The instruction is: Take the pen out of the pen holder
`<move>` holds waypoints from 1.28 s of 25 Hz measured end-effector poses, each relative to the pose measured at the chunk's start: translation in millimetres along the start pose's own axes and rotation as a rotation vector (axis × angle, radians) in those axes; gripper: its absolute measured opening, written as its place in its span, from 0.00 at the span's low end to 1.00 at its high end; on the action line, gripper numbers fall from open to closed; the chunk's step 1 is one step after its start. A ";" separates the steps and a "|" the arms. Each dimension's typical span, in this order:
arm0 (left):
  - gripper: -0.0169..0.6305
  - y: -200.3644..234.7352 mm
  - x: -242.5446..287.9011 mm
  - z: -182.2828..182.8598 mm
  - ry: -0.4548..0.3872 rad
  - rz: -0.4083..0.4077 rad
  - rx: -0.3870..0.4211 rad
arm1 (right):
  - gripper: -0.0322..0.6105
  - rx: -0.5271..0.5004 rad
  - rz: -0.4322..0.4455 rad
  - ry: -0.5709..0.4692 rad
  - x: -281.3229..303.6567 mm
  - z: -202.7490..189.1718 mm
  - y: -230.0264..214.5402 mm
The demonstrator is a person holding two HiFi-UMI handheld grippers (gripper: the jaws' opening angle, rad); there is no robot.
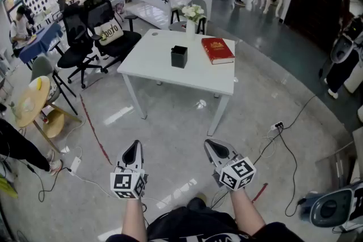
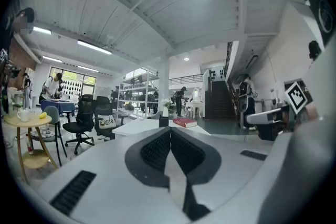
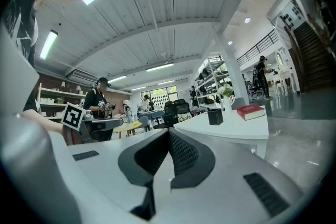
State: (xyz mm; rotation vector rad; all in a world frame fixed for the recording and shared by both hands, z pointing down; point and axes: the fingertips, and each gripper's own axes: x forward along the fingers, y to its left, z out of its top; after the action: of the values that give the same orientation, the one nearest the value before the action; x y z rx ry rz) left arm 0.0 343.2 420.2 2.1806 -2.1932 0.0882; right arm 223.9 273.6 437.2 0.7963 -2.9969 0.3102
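White-shelled left tongs (image 1: pixel 134 147), right tongs (image 1: pixel 212 146); black ribbed pads (image 2: pixel 155 150); black-and-white marker cubes (image 1: pixel 127 185); dark top (image 1: pixel 187 227).

Cannot make out a pen in the black pen holder (image 1: pixel 179 56) on the white desk (image 1: pixel 159 62): too small and too dark inside from the head view. Shows in both gripper views only as a small dark block, contents not to be told. Cannot read the cover of the red book (image 1: pixel 217 50). Cut off at the lower edge: the person's forearms (image 1: pixel 133 221).
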 end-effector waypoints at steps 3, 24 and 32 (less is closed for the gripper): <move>0.03 7.6 -2.9 -2.7 -0.005 0.017 -0.017 | 0.06 -0.004 -0.004 -0.001 3.0 -2.1 1.8; 0.03 49.2 -39.8 -7.4 -0.027 0.032 -0.029 | 0.06 -0.039 -0.017 -0.029 21.1 -5.9 45.7; 0.03 56.3 -26.2 -17.2 -0.028 -0.001 -0.052 | 0.29 -0.040 -0.068 -0.057 26.5 -3.6 33.5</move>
State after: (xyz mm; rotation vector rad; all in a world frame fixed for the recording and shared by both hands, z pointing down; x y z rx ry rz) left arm -56.2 370.9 435.1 2.1691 -2.1825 0.0013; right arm 184.3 289.8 436.5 0.9165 -3.0092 0.2286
